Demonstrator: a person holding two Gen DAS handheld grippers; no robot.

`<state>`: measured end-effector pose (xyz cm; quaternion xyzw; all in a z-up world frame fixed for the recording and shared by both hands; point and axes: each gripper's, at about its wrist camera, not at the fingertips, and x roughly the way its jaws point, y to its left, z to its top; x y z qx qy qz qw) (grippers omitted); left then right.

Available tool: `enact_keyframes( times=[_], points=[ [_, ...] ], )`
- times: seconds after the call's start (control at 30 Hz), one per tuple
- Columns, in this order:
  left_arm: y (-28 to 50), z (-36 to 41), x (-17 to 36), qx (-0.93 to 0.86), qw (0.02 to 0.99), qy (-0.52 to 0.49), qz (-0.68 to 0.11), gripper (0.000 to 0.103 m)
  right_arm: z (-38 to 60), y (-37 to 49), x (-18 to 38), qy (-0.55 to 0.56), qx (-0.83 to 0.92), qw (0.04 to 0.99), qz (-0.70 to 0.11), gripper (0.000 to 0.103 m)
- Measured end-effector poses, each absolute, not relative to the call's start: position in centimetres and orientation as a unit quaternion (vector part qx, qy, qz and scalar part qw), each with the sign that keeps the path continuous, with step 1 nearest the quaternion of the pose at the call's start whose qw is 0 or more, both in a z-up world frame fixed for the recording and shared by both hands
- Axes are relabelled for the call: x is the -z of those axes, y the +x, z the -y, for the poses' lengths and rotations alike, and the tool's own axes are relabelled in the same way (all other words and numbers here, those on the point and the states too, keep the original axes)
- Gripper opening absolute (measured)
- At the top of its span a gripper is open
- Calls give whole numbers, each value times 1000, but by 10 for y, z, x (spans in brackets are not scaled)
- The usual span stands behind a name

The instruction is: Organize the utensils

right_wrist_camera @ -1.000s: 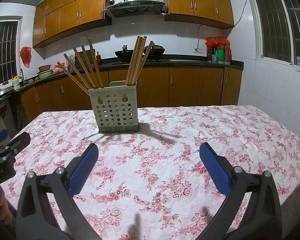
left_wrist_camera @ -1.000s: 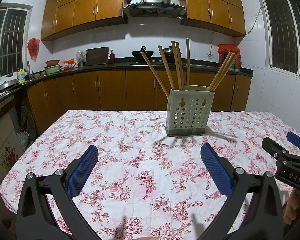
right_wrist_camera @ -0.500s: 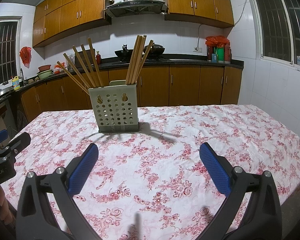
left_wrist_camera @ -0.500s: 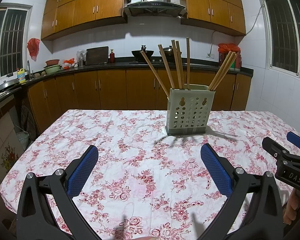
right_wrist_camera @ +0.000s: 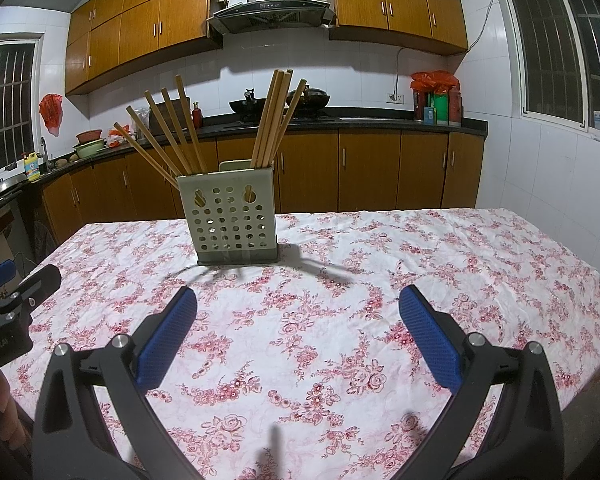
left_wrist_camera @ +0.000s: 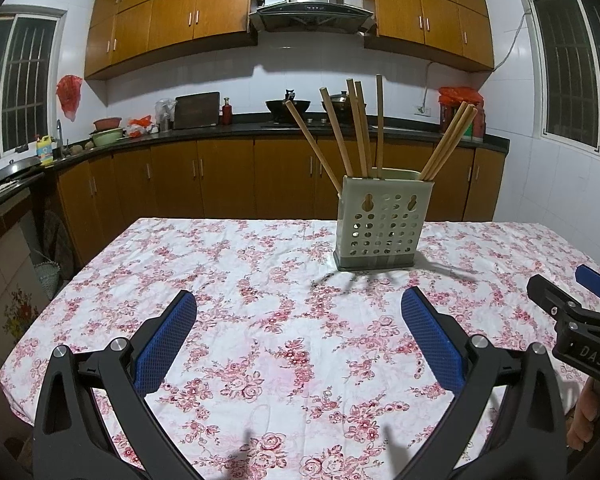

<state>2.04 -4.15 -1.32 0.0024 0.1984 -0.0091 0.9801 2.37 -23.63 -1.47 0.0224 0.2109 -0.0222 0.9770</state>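
Both grippers hover low over the tabletop, apart from everything on it. The left gripper has its jaws spread wide with nothing between them, and so does the right gripper. By my reading no step is actually under way: either the sorting is finished or it has not begun.

The one container is the holder, a pale perforated box standing upright right of centre in the left view and left of centre in the right view. It holds two groups of chopsticks: one fans out toward the upper left, the other bunches more upright at the holder's right side. Whether a divider separates them I cannot tell.

No loose utensils show on the cloth. If anything remains, the next move would need a reach forward and a narrow pinch on one stick.
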Motion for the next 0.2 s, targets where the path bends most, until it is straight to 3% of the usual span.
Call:
enact_keyframes(
  times=[0.2],
  points=[
    [21,39,12,8,979,-2,-203,101,236,23,15,23,22,977,-211,99]
  ],
)
